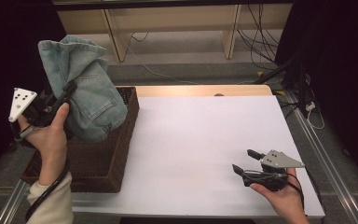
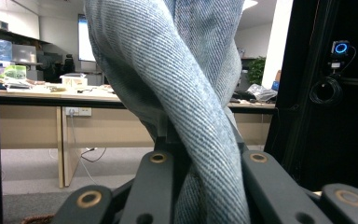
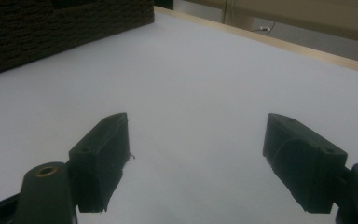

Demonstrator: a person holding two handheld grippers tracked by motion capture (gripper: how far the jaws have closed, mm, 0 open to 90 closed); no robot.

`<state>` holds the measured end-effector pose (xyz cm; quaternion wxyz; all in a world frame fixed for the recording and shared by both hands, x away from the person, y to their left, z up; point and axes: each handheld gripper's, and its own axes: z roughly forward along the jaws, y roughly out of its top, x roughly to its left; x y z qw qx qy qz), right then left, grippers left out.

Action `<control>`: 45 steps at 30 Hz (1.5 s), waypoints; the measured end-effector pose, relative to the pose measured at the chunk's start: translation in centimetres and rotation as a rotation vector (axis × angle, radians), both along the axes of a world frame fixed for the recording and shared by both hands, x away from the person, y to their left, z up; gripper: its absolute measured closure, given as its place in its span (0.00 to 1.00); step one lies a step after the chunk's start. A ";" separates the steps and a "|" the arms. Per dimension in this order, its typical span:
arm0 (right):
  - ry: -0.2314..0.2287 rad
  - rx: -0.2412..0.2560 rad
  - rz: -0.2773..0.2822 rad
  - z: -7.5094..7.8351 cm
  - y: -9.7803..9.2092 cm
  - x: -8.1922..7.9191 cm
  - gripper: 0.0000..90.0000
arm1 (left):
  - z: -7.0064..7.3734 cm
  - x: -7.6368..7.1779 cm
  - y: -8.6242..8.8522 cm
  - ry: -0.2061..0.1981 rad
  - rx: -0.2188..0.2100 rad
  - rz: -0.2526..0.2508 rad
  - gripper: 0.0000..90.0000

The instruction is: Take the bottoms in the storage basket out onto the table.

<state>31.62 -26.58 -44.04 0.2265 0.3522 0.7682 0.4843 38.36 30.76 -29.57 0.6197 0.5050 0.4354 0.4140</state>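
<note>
Above the dark woven wicker basket [image 1: 103, 161] at the table's left edge, the left gripper [image 1: 67, 88] holds a bunched, light-blue denim garment [image 1: 85, 88] aloft, its jaws closed on a twisted fold of the cloth [image 2: 200, 126]. The garment's lower end hangs into the basket's mouth, touching or nearly touching the rim. Risk: the hold takes in only a narrow twist of fabric, so the heavy denim could slip free and drop back; the trailing hem could also snag the wicker and drag the basket. The left forearm rises from the bottom left with the hand tilted inward, the grey plate facing outward. The right gripper [image 1: 248, 161] rests low over the white tabletop [image 1: 196, 140] near the front right corner, its jaws wide apart and empty [image 3: 196, 158], pointing toward the basket.
</note>
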 end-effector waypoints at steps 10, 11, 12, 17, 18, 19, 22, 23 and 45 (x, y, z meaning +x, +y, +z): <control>0.001 -0.002 0.000 0.0 0.0 0.0 0.26 | 0.3 -0.2 -0.5 -0.012 -0.002 -0.014 0.88; 0.001 -0.002 0.000 0.0 0.0 0.0 0.26 | 0.3 -0.2 -0.5 -0.012 -0.002 -0.014 0.88; 0.001 -0.002 0.000 0.0 0.0 0.0 0.26 | 0.3 -0.2 -0.5 -0.011 -0.001 -0.015 0.88; 0.000 -0.003 -0.001 0.0 0.0 0.0 0.26 | 0.5 -0.3 -0.7 -0.015 -0.002 -0.022 0.88; 0.000 -0.003 -0.001 0.0 0.0 0.0 0.26 | 0.5 -0.3 -0.7 -0.015 -0.002 -0.022 0.88; 0.001 -0.005 -0.003 0.0 0.0 0.0 0.26 | 0.5 -0.3 -0.8 -0.016 -0.001 -0.023 0.88; -0.001 -0.002 -0.001 0.0 0.0 0.0 0.26 | 0.5 -0.3 -0.9 -0.016 -0.002 -0.026 0.88; -0.002 -0.002 -0.002 0.0 0.0 0.0 0.26 | 0.6 -0.3 -1.0 -0.016 -0.003 -0.029 0.88; -0.004 -0.003 -0.004 0.0 0.0 0.0 0.26 | 0.8 -0.3 -1.9 -0.023 -0.006 -0.061 0.88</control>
